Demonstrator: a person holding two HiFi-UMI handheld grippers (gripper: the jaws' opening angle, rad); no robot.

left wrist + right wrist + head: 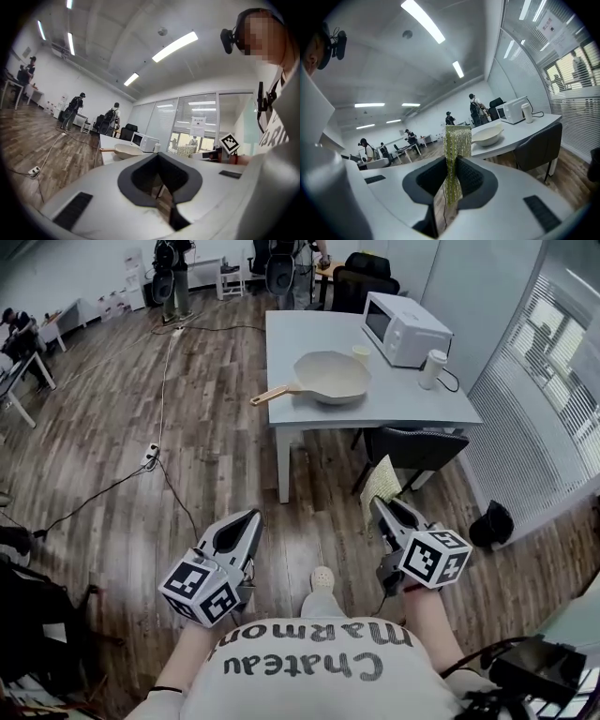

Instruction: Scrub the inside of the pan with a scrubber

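A cream pan (330,377) with a wooden handle (272,395) rests on the grey table (300,334), well ahead of both grippers. It also shows in the left gripper view as the pan (127,150) and in the right gripper view as the pan (487,135). My right gripper (380,509) is shut on a yellow-green mesh scrubber (380,486). In the right gripper view, the scrubber (457,140) stands upright, pinched between the jaws of that gripper (452,183). My left gripper (249,518) is shut with nothing in it, as the left gripper view (161,190) confirms. Both are held over the wooden floor, near my body.
On the table stand a white microwave (408,329), a white cup (432,369) and a small cup (362,353). A dark chair (417,446) is tucked in at the table's near right. Cables and a power strip (150,457) lie on the floor at left. Several people stand far back.
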